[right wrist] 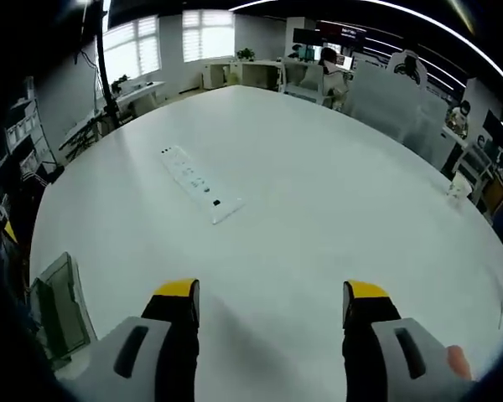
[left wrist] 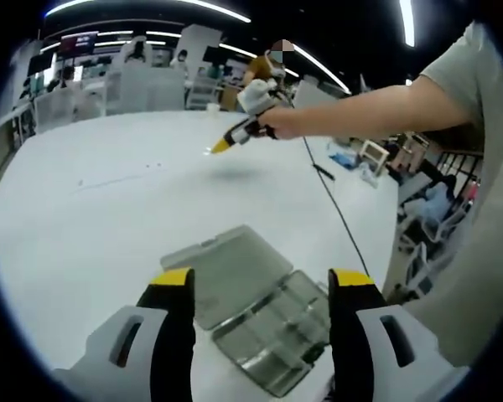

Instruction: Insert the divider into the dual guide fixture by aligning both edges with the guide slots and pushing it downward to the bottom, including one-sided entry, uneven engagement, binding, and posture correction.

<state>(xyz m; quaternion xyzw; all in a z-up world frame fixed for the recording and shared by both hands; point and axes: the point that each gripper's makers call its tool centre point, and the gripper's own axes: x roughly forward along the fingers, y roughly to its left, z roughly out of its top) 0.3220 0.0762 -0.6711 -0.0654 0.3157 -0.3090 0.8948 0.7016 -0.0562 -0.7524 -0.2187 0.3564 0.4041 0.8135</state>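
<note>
A clear guide fixture [left wrist: 278, 339] with ribbed walls lies on the white table [left wrist: 109, 218], and a flat translucent grey divider plate [left wrist: 235, 272] rests against its far side. My left gripper [left wrist: 261, 280] stands open just short of them, one yellow-tipped jaw on each side. Farther out, a hand holds my right gripper [left wrist: 219, 148] above the table, away from the fixture. In the right gripper view, that gripper [right wrist: 272, 291] is open with only bare table [right wrist: 318, 209] between its jaws. The fixture [right wrist: 54, 306] sits at the far left there.
A white power strip [right wrist: 199, 182] lies in the middle of the table. A black cable [left wrist: 335, 205] trails from the right gripper towards the table's right edge. A person's arm [left wrist: 377, 105] reaches across. Desks, chairs and people stand beyond the table.
</note>
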